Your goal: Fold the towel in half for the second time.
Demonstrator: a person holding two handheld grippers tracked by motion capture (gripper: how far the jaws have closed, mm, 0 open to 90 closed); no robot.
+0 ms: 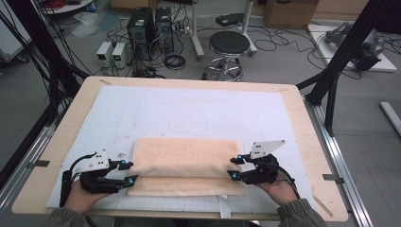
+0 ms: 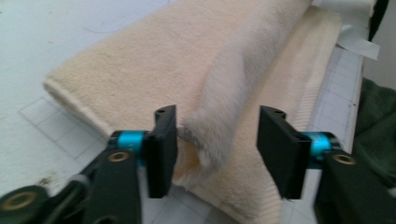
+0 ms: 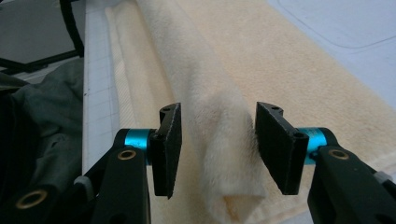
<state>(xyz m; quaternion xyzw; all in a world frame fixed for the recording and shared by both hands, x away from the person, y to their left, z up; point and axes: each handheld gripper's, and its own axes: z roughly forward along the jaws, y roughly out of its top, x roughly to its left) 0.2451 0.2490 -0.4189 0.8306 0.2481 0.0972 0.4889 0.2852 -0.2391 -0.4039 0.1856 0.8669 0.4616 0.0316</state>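
Cream towel (image 1: 184, 165) lies folded on my white mat (image 1: 142, 113); my left gripper (image 1: 130, 173) and right gripper (image 1: 233, 168) stand parted around its raised fold, not pinching.

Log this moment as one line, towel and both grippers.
towel: folded, raised fold along middle | left gripper: open around fold's end | right gripper: open around fold's other end | surface: white mat

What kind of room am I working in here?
Probably a lab or workshop: computer towers and tangled cables sit on the floor beyond the table, by a round stool and black frame posts.
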